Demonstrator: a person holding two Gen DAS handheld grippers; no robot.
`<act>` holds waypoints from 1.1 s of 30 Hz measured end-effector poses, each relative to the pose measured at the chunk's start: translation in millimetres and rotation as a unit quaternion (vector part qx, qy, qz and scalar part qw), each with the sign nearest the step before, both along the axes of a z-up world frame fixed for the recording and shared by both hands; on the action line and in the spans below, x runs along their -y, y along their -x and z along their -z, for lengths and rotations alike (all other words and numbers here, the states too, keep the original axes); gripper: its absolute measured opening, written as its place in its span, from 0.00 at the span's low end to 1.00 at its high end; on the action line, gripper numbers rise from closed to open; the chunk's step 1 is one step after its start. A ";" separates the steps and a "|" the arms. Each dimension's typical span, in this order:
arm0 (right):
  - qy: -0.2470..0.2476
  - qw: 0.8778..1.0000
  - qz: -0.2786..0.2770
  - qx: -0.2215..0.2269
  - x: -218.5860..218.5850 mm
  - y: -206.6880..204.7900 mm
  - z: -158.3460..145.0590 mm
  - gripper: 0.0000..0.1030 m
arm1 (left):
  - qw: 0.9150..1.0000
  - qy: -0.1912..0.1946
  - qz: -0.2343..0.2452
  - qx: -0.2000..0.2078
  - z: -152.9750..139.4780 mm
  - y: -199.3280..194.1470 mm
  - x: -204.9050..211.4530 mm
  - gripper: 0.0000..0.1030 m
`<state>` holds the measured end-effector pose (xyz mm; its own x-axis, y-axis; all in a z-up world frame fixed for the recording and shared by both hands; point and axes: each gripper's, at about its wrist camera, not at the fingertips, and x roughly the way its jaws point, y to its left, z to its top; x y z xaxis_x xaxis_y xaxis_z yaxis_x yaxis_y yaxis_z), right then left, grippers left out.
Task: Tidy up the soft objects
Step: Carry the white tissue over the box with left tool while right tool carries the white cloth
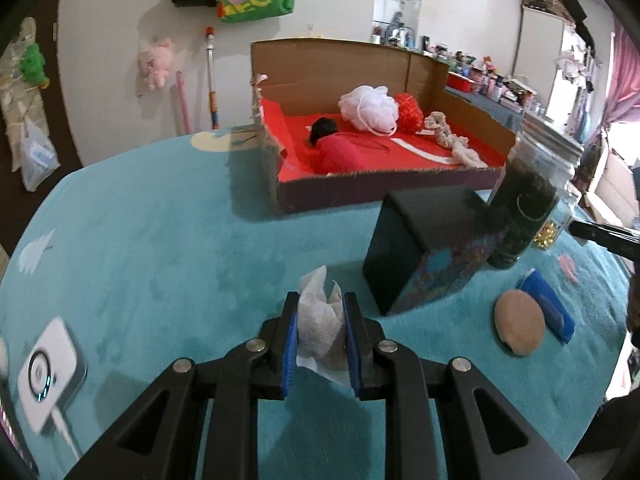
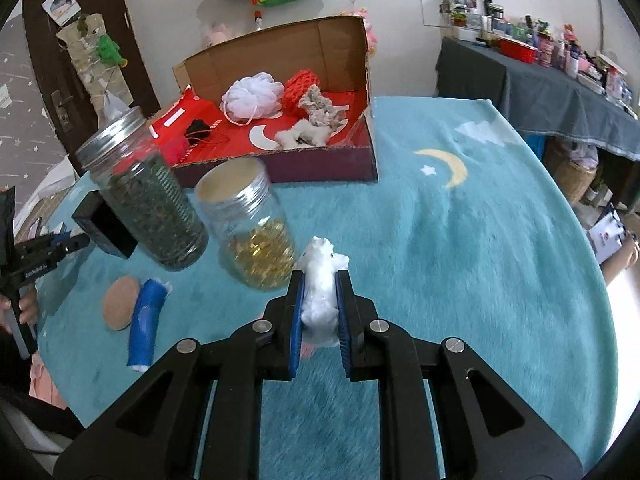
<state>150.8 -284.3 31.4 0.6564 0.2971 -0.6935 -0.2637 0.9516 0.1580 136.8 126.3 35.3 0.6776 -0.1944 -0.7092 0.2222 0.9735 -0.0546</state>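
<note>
Left tongs (image 1: pixel 320 316) are pinching a white gauze pouch (image 1: pixel 322 320) btwn narrow blue pads, hovering over the teal tabletop (image 1: pixel 160 240). Right tongs (image 2: pixel 320 300) are squeezing a white cotton wad (image 2: pixel 320 280), jaws nearly closed on it. The cardboard box (image 1: pixel 360 68) w/ red lining is sitting at 12 o'clock in the left view, at 11 in the right view, holding a white mesh pouf (image 1: pixel 370 108), a red knit piece (image 1: pixel 410 112), a beige crochet strip (image 1: pixel 448 136) & a red-and-black item (image 1: pixel 336 148). A black box (image 1: pixel 424 248), a jar of dark leaves (image 2: pixel 148 200) & a jar of gold bits (image 2: pixel 252 228) are standing near the box. A cork disc (image 1: pixel 519 322) is lying just beside a blue roll (image 1: pixel 548 308) at 3 o'clock in the left view
</note>
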 end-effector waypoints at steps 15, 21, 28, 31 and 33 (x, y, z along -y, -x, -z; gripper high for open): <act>-0.003 0.997 -0.072 0.001 2.5 -53.6 -17.3 0.14 | 0.998 -0.020 0.062 0.007 -17.7 -48.6 6.2 0.21; -0.026 0.995 -0.101 -0.003 0.6 -74.5 -33.3 0.14 | 0.996 -0.031 0.085 0.019 -34.9 -61.4 12.8 0.21; -0.020 0.987 -0.157 -0.005 -27.8 -104.1 -53.5 0.14 | 0.991 -0.029 0.128 0.010 -58.3 -90.0 40.9 0.21; -0.010 0.983 -0.181 -0.003 -45.5 -121.1 -64.3 0.14 | 0.989 -0.027 0.146 -0.006 -66.7 -110.9 60.6 0.21; 0.002 0.982 -0.191 -0.005 -58.4 -134.1 -69.2 0.14 | 0.988 -0.027 0.151 -0.016 -70.5 -124.5 72.9 0.21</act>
<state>284.9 -225.8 100.5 0.4909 0.5181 -0.7004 -0.6005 0.7837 0.1588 261.3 53.5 105.8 0.5709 -0.3449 -0.7451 0.5021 0.8647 -0.0156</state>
